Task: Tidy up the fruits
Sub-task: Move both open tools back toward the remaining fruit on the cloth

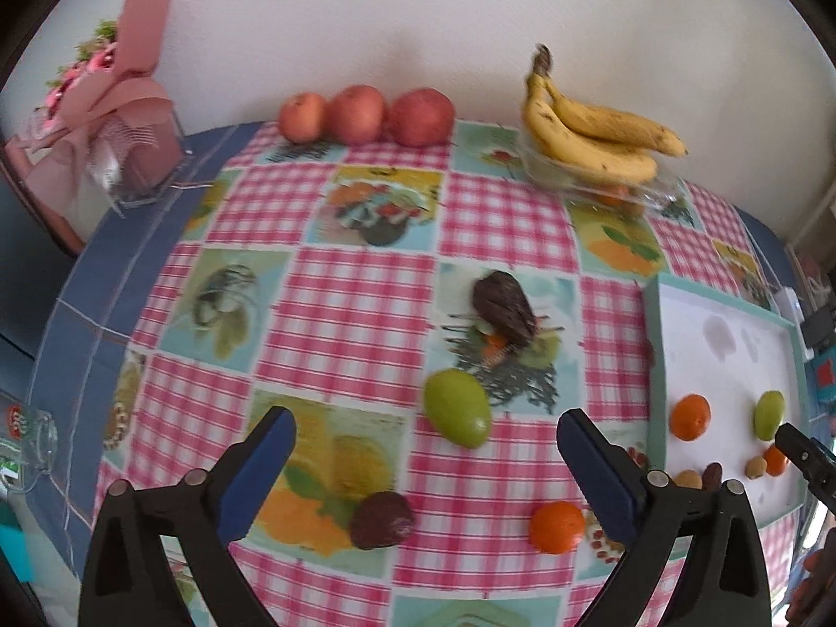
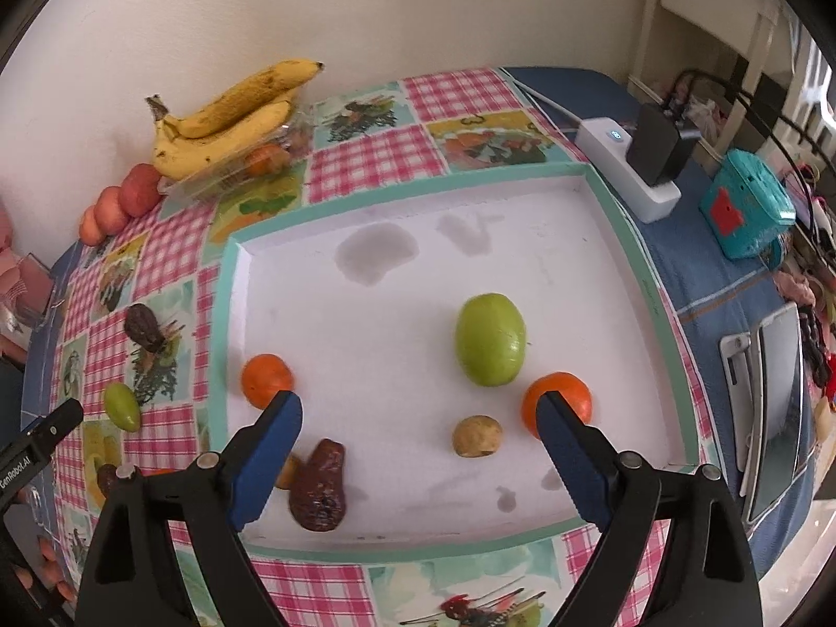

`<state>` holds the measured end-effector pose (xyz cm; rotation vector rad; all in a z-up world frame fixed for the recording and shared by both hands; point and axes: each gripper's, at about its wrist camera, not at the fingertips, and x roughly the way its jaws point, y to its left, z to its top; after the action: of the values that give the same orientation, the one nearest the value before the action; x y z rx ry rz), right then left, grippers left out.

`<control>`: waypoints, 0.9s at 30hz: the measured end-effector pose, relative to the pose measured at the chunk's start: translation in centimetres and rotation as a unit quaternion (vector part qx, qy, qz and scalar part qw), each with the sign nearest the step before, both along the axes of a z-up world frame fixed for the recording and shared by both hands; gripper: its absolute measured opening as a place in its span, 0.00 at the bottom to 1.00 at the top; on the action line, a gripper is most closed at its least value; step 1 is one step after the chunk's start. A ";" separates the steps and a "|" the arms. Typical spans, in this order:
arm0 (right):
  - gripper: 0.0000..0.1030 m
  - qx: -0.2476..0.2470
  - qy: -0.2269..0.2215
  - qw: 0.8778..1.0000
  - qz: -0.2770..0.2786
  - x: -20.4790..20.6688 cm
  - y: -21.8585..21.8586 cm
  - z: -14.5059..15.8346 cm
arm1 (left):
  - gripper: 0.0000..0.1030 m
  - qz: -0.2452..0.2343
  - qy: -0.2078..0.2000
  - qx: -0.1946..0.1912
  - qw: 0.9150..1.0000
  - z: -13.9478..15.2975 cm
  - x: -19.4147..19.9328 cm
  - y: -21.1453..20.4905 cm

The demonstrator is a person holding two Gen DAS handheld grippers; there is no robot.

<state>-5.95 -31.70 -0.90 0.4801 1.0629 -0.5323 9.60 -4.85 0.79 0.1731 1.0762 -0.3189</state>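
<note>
A white tray with a teal rim point(image 2: 616, 209) holds a green fruit point(image 2: 489, 338), two oranges point(image 2: 266, 380) point(image 2: 558, 397), a small tan fruit point(image 2: 476, 436) and a dark brown fruit point(image 2: 321, 488). My right gripper point(image 2: 418, 436) is open and empty above the tray's near half. On the cloth lie a green fruit point(image 1: 456, 416), an orange point(image 1: 556, 526) and two dark fruits point(image 1: 504, 309) point(image 1: 381, 520). My left gripper point(image 1: 426, 449) is open and empty above them. The tray point(image 1: 653, 345) shows at the right of the left wrist view.
Three apples point(image 1: 360, 115) line the back wall. Bananas point(image 1: 590, 130) lie on a clear dish point(image 1: 648, 193). A pink gift bouquet point(image 1: 104, 104) stands back left. A power strip with a charger point(image 2: 642, 167), a teal box point(image 2: 747, 209) and a tablet point(image 2: 773, 407) sit right of the tray.
</note>
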 end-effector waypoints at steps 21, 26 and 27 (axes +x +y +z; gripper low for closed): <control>0.89 0.034 -0.053 0.989 0.131 5.7 10.3 2.7 | 0.99 0.094 -0.023 -0.039 0.995 2.9 0.1 8.9; 0.89 0.032 -0.044 0.986 0.157 6.4 12.1 2.3 | 0.99 0.095 -0.006 -0.042 0.995 1.9 0.2 9.2; 0.89 0.031 -0.041 0.986 0.160 6.6 12.3 2.2 | 0.99 0.095 0.000 -0.043 0.995 1.6 0.2 9.1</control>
<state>0.63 -19.36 1.28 0.3722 1.0555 -0.1934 9.84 4.24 2.41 -0.0060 1.0674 -0.1937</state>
